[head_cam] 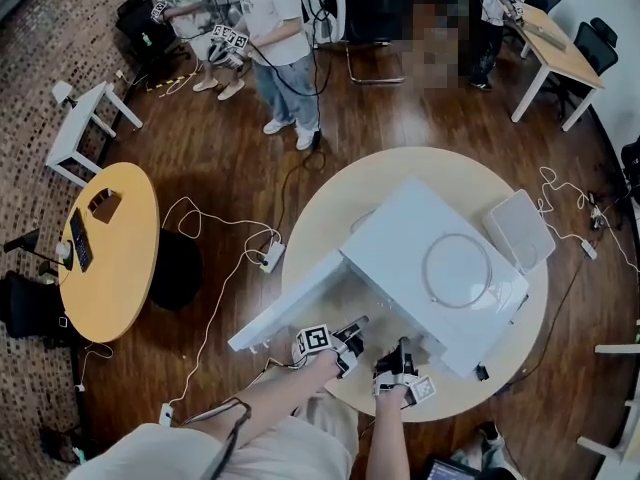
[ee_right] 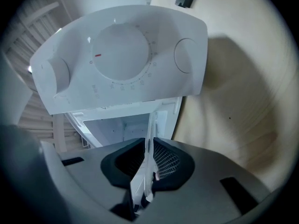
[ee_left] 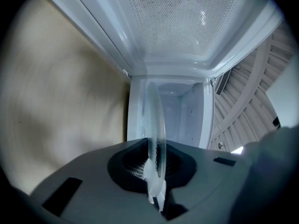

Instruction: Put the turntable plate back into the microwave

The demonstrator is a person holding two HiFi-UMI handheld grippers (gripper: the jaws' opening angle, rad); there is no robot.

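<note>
Nearest, at 6 o'clock in the head view, the person's two forearms [head_cam: 300, 393] reach toward 12 o'clock, each carrying one gripper. The left gripper [head_cam: 350, 336] and the right gripper [head_cam: 402, 353] sit just beside each other at the open front of the one microwave [head_cam: 430, 258]. Both pinch the same single glass turntable plate [ee_left: 156, 125]. In the left gripper view the jaws are pressed tight on its near rim, and in the right gripper view the jaws likewise clamp the rim. Each gripper view shows the plate edge-on as a thin line running straight away from the jaws toward 12 o'clock. Its faces lie parallel to the tabletop and its far edge reaches into the white cavity [ee_left: 182, 111]. The one door [head_cam: 290, 313] hangs open toward 8 o'clock. One thin ring [head_cam: 424, 268] lies on the microwave's top. The microwave rests on a round beige table [head_cam: 330, 208], and one flat white box [head_cam: 520, 230] lies at its 2 o'clock. Farther off, one yellow round table [head_cam: 120, 268] stands at 9 o'clock, and at least three people [head_cam: 280, 38] stand at 12 o'clock.
</note>
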